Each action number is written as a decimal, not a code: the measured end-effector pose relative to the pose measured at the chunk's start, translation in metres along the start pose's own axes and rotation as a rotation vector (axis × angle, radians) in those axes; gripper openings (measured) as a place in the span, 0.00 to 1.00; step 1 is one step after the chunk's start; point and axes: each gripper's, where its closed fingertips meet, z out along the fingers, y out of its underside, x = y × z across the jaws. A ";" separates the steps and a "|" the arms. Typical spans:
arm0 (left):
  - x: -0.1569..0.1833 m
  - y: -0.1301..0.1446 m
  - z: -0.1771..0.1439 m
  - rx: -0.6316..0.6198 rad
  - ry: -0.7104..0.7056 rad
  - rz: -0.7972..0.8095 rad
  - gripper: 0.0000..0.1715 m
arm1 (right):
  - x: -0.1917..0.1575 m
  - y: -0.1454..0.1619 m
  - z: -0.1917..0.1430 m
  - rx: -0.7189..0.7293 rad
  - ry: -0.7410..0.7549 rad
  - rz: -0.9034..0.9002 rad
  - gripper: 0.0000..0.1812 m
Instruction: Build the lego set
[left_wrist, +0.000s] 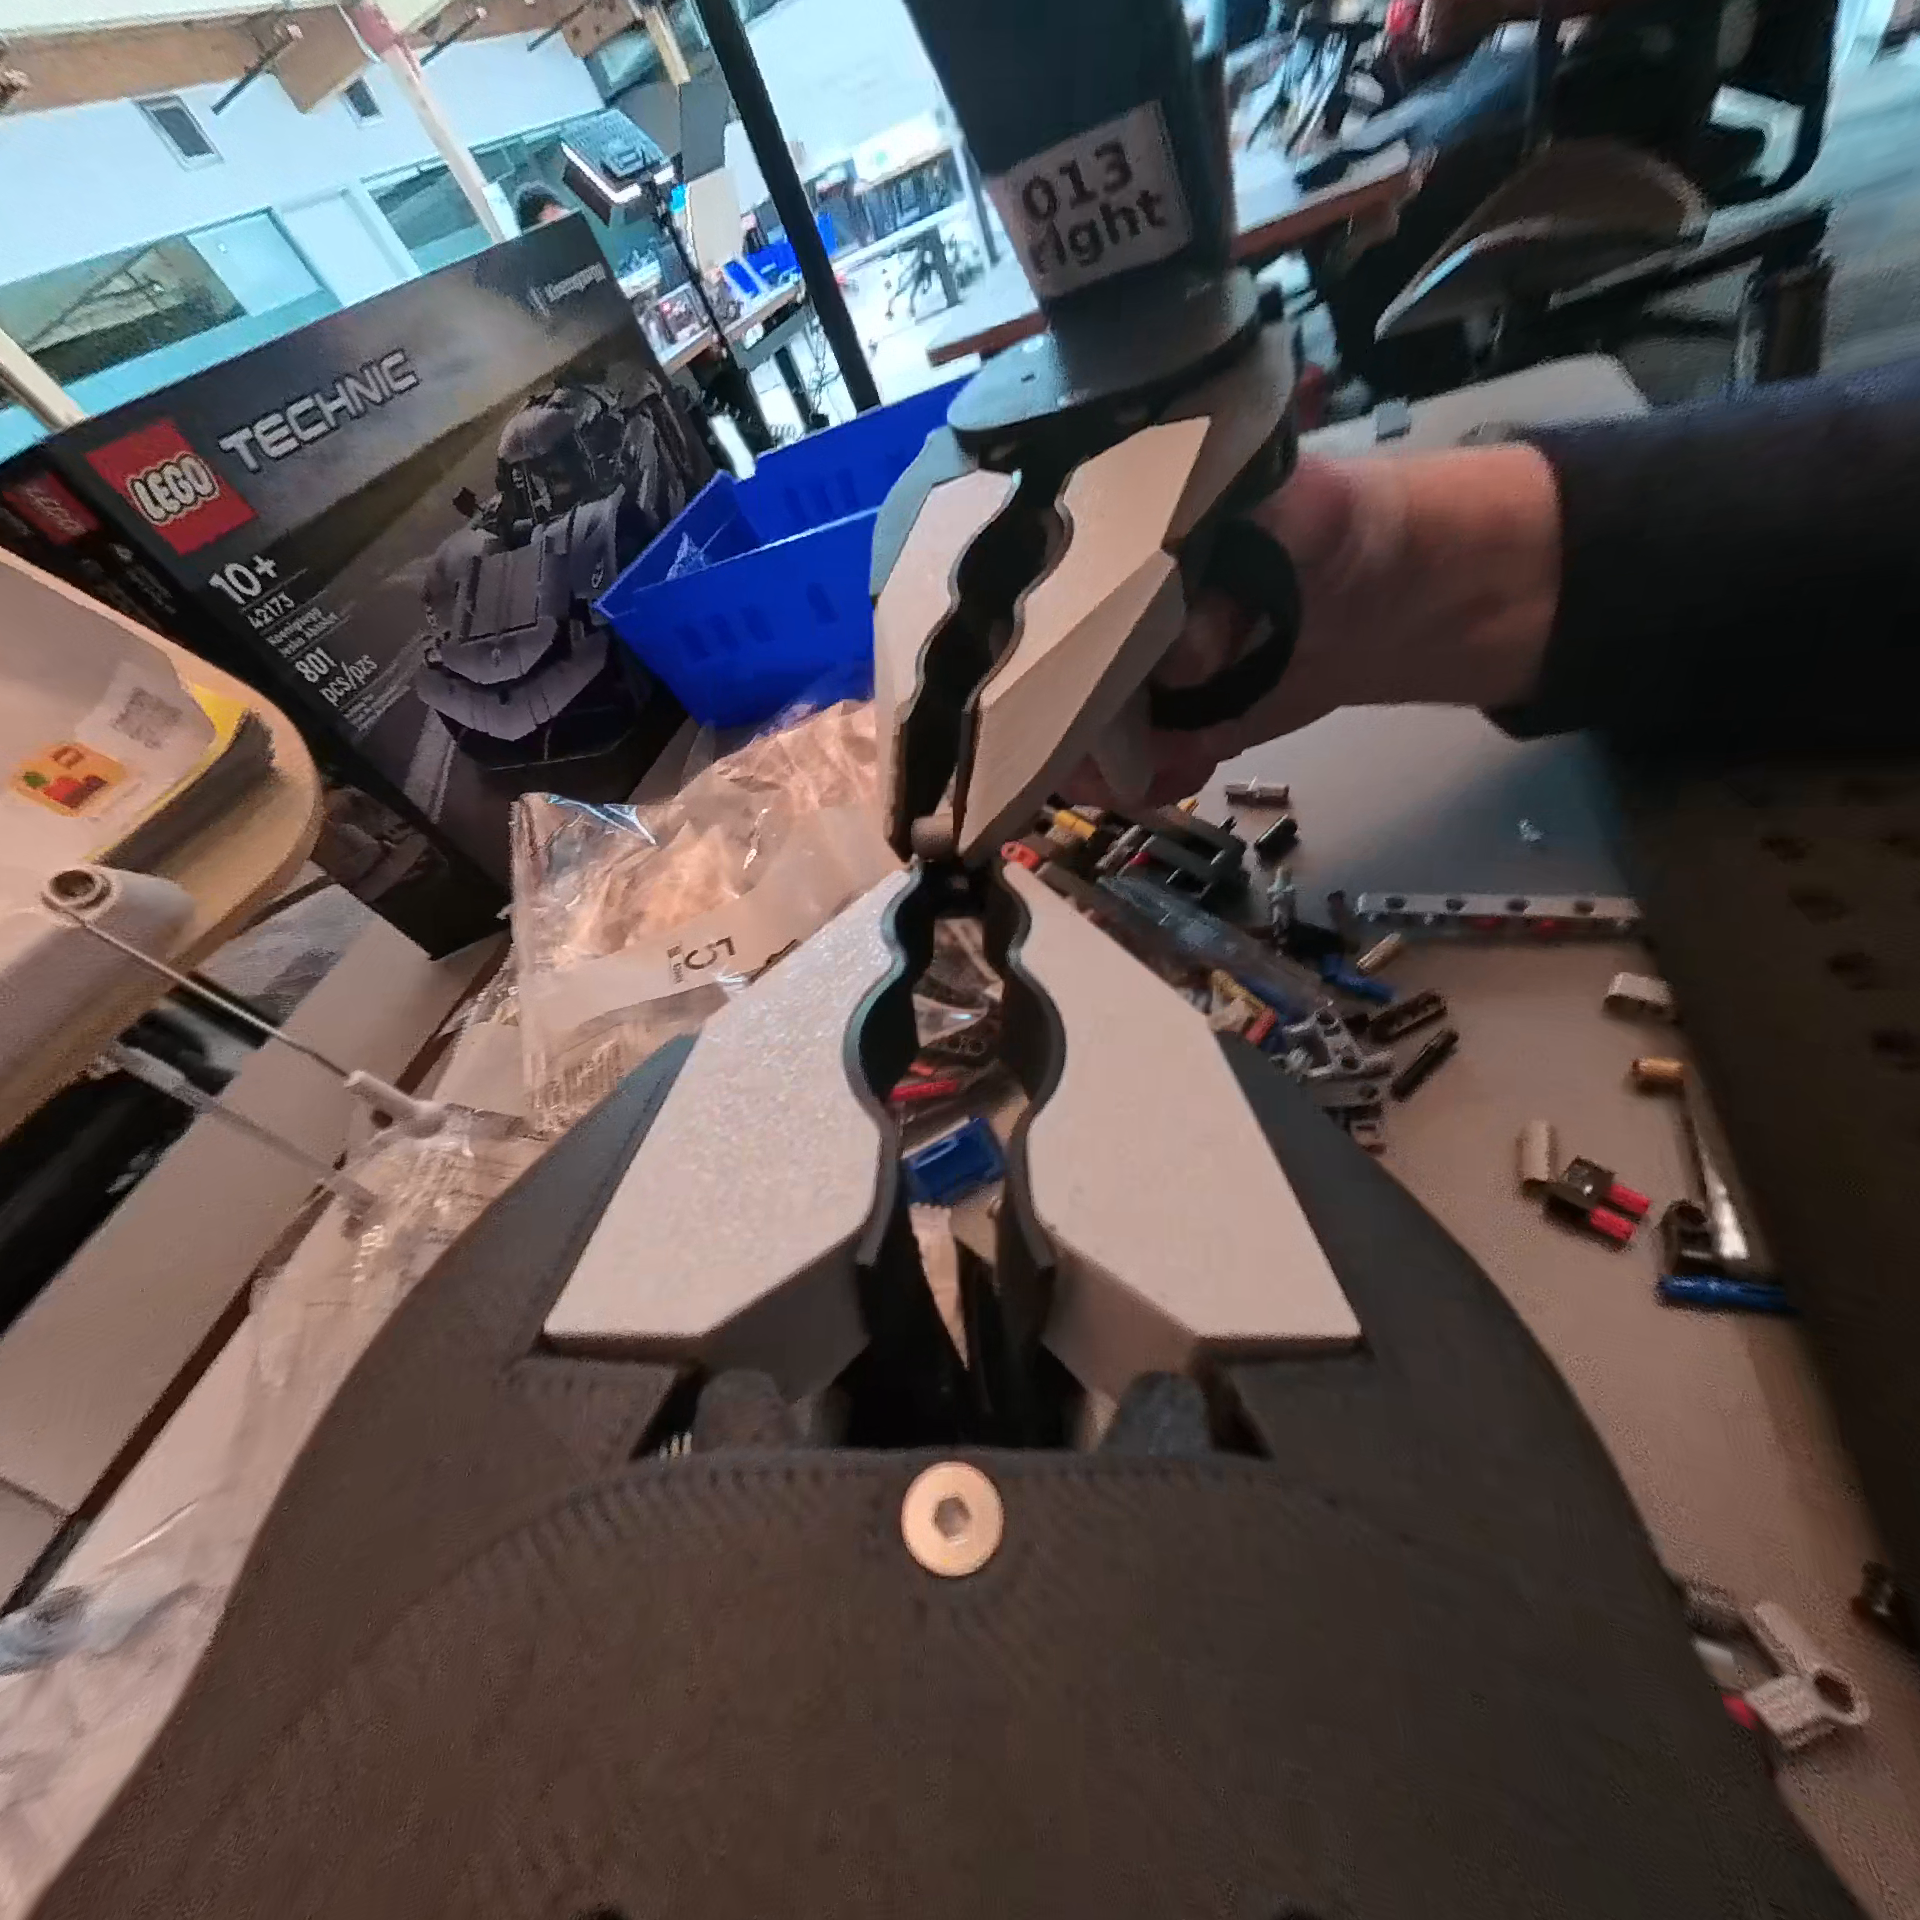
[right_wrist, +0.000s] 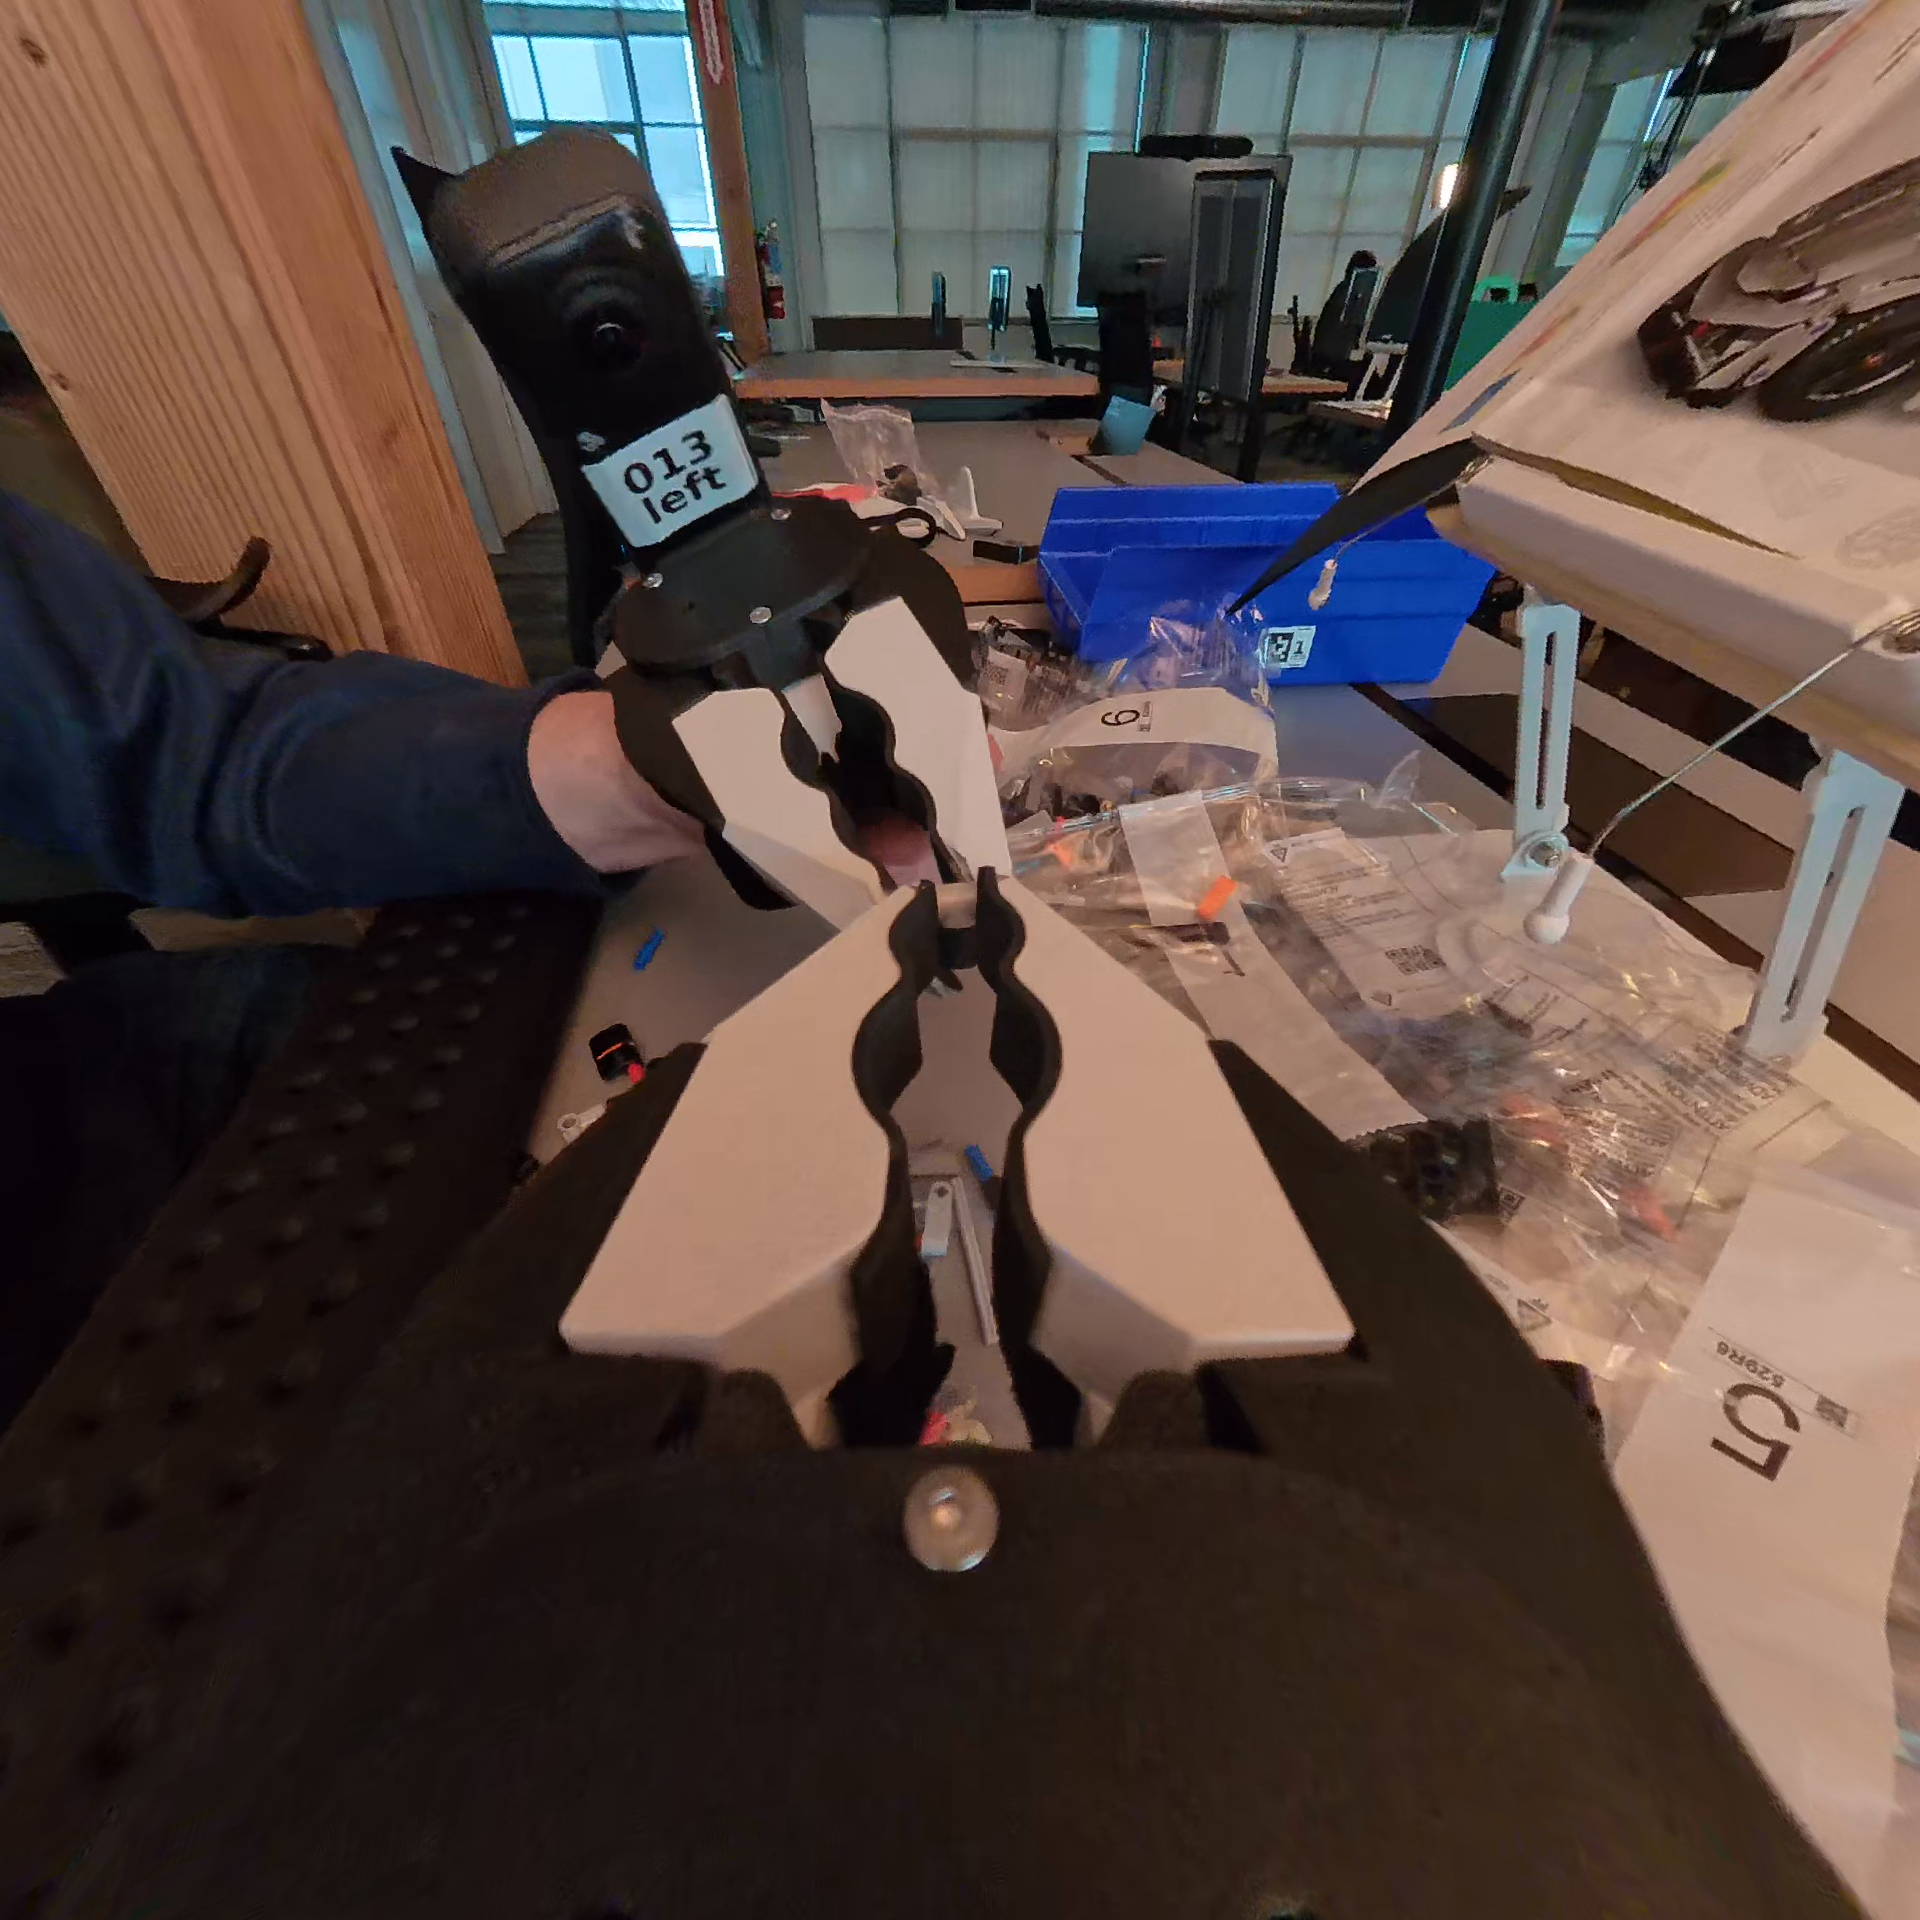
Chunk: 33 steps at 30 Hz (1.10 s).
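Both grippers meet tip to tip above the grey table (left_wrist: 1455, 810). In the left wrist view, my left gripper (left_wrist: 951, 881) is shut on a small dark lego piece (left_wrist: 953, 885) at its fingertips. My right gripper (left_wrist: 932, 831) comes down from above, shut on a small light grey lego piece (left_wrist: 932, 829) that touches the dark one. In the right wrist view, my right gripper (right_wrist: 956, 902) pinches the light grey piece (right_wrist: 956, 906). The left gripper (right_wrist: 920, 868) reaches in from the upper left, and its piece is mostly hidden there.
Loose lego pieces (left_wrist: 1340, 1029) lie scattered on the table at the right. A lego box (left_wrist: 364, 540), blue bins (left_wrist: 748, 613) and clear parts bags (right_wrist: 1351, 935) stand behind and left. An instruction booklet on a white stand (right_wrist: 1714, 416) overhangs. A black perforated mat (right_wrist: 312, 1091) lies near. Both grippers' tips are close together, under 4 cm apart.
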 end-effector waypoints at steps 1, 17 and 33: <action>0.000 0.001 -0.001 -0.016 -0.003 0.025 0.04 | -0.001 0.000 0.000 0.003 -0.004 0.002 0.02; 0.010 0.001 -0.019 -0.086 0.041 0.175 0.04 | -0.019 -0.001 0.007 -0.006 -0.086 -0.019 0.02; 0.022 0.007 -0.029 -0.140 0.108 0.228 0.04 | -0.030 0.012 0.007 -0.080 -0.149 -0.055 0.02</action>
